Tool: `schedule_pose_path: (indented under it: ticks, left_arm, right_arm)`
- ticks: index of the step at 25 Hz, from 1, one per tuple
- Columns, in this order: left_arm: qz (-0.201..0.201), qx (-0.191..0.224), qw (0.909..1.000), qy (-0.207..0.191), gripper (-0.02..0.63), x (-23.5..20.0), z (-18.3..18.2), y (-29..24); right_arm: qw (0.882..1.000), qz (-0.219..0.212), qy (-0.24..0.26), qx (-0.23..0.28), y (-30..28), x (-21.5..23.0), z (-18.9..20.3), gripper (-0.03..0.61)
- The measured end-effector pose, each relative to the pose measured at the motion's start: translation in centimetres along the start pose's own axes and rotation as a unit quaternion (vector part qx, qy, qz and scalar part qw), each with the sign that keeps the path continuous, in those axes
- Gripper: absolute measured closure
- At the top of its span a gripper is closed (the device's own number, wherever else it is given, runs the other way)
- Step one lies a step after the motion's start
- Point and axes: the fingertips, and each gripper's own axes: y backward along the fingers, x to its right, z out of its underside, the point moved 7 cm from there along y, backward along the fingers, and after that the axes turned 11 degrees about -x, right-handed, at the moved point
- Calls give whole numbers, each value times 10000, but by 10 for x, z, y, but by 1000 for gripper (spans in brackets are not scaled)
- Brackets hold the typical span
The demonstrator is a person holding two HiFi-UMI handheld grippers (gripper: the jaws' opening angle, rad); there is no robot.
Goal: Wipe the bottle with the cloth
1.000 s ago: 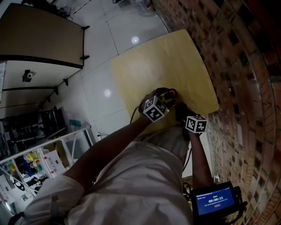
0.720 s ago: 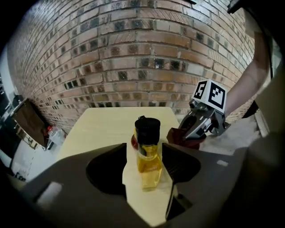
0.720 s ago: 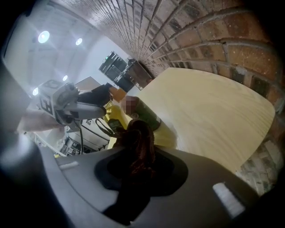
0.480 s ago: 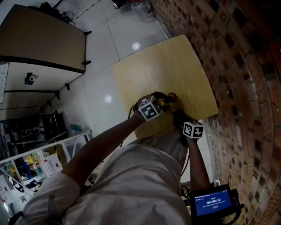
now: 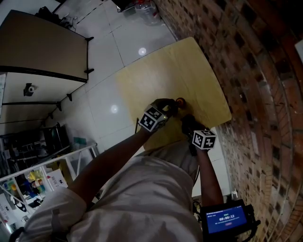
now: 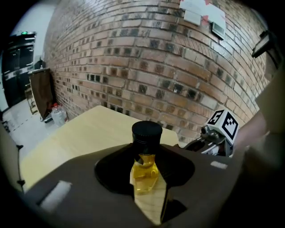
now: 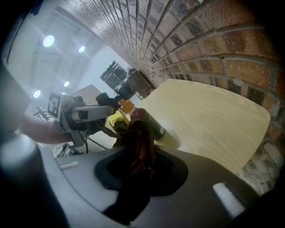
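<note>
A small bottle (image 6: 144,167) of yellow liquid with a black cap stands between the jaws of my left gripper (image 6: 147,187). These jaws have just been closing and now grip it above the wooden table (image 6: 89,133). In the head view the bottle (image 5: 180,101) shows at the tips of the left gripper (image 5: 173,107). My right gripper (image 7: 136,171) is shut on a dark red cloth (image 7: 139,144), which hangs bunched right next to the bottle (image 7: 152,124). The right gripper (image 5: 187,124) sits just below and right of the left one.
A brick wall (image 5: 255,71) runs along the table's right side. On the floor beyond the table's far corner stands a clear plastic jug (image 5: 147,12). A dark-topped counter (image 5: 42,47) is at the upper left, cluttered shelves (image 5: 33,179) are at the lower left, and a small screen (image 5: 228,218) is at the bottom right.
In the head view both marker cubes have shifted a little to the left. The bottle has stayed at the left gripper's tips, and the cloth has stayed with the right gripper.
</note>
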Motion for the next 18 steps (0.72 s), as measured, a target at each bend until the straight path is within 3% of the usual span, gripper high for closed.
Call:
schedule_pose_path:
  ticks: [8, 18]
  left_arm:
    - [-650, 476, 9967, -119, 453, 8, 18, -5]
    - [-514, 404, 9972, -366, 403, 15, 24, 7]
  right_arm:
    - [10000, -5, 45, 20, -8, -8, 0, 494]
    - [9999, -52, -51, 131, -9, -7, 2, 495]
